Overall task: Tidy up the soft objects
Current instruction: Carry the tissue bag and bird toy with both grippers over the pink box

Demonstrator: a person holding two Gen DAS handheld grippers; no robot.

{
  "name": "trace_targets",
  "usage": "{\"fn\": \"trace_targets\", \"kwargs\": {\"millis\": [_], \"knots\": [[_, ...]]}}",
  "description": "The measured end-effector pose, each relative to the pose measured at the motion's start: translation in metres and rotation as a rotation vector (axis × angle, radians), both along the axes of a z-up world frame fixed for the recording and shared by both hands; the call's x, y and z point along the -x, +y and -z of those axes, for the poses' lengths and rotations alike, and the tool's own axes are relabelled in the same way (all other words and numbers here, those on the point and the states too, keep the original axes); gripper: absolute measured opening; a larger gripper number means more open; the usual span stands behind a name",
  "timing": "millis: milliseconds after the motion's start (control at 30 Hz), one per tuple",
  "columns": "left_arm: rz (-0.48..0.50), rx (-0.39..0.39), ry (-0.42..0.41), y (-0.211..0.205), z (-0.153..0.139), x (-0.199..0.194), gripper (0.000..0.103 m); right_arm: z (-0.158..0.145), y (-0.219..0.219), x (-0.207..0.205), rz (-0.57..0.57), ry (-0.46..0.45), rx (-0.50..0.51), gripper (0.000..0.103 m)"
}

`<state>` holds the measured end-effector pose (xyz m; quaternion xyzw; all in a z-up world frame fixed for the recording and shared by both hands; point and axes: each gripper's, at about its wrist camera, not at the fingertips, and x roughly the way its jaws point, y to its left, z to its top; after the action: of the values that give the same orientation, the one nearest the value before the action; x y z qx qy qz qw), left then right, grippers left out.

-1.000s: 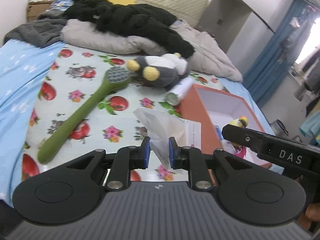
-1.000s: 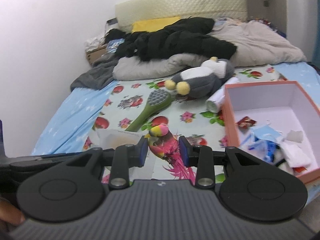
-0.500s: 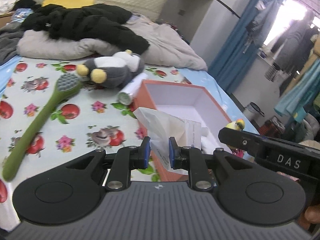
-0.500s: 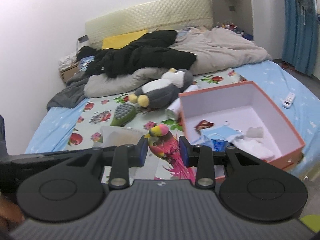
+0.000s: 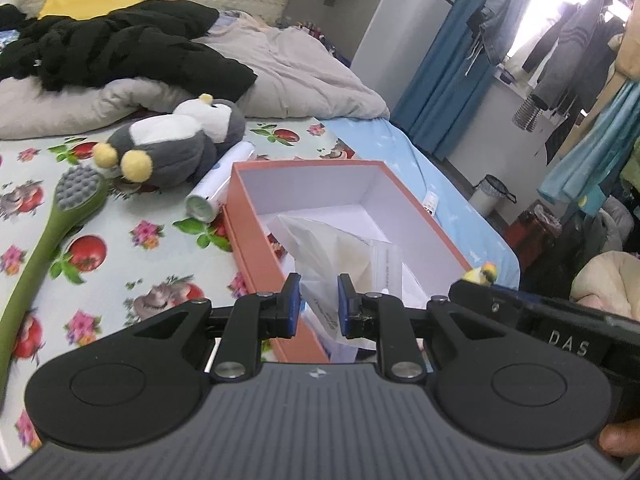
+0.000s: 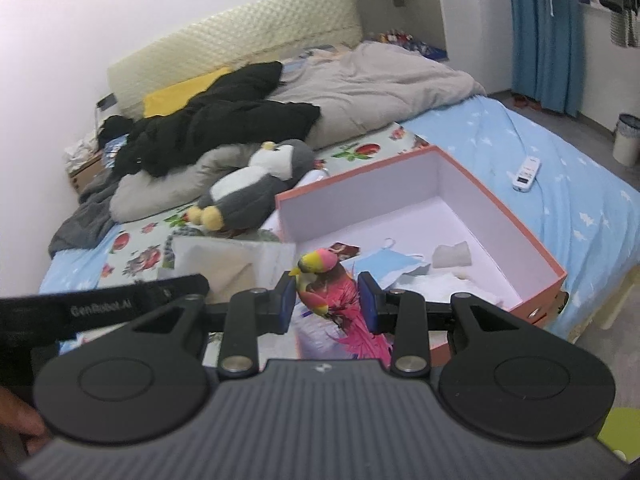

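My left gripper [image 5: 318, 304] is shut on a crumpled clear plastic bag [image 5: 336, 252], held over the near end of the orange box [image 5: 256, 248]. My right gripper [image 6: 328, 304] is shut on a pink toy parrot [image 6: 332, 284] with a yellow-green head, above the near corner of the same orange box [image 6: 516, 228]. The box has white walls and holds a blue face mask [image 6: 392, 262], white soft items and a small wrapper. A grey and white plush penguin [image 5: 176, 144] lies on the fruit-print sheet beyond the box, also visible as the penguin [image 6: 256, 188] in the right wrist view.
A green long-handled brush [image 5: 48, 232] and a white tube [image 5: 218, 188] lie left of the box. Black clothing [image 5: 112, 52] and a beige duvet [image 5: 296, 76] are piled at the bed's head. A white remote [image 6: 526, 172] rests on the blue sheet. A bin [image 5: 490, 196] stands on the floor.
Both grippers have swung right with their loads, from over the floral sheet to over the orange box. The brush and penguin have slid left in view. Neither grip changed.
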<state>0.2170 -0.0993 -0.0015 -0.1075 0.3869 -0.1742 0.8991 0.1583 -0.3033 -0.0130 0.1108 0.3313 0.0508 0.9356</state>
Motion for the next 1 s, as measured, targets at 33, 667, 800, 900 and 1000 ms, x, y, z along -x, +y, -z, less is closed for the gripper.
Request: {"fn": "trace_targets", "kwargs": {"millis": [33, 667, 800, 900, 1000], "knots": [[0.007, -0.003, 0.006, -0.004, 0.002, -0.010, 0.022, 0.003, -0.003, -0.007, 0.008, 0.007, -0.001, 0.038], [0.075, -0.075, 0.174, -0.067, 0.088, -0.186, 0.022, 0.083, -0.056, -0.153, 0.076, 0.166, -0.014, 0.038], [0.078, -0.089, 0.193, -0.076, 0.105, -0.205, 0.022, 0.099, -0.062, -0.173, 0.080, 0.197, -0.019, 0.038], [0.086, -0.092, 0.207, -0.079, 0.114, -0.213, 0.023, 0.110, -0.066, -0.182, 0.088, 0.216, -0.027, 0.038], [0.107, -0.102, 0.200, -0.084, 0.118, -0.215, 0.045, 0.116, -0.071, -0.187, 0.099, 0.227, -0.037, 0.043]]}}
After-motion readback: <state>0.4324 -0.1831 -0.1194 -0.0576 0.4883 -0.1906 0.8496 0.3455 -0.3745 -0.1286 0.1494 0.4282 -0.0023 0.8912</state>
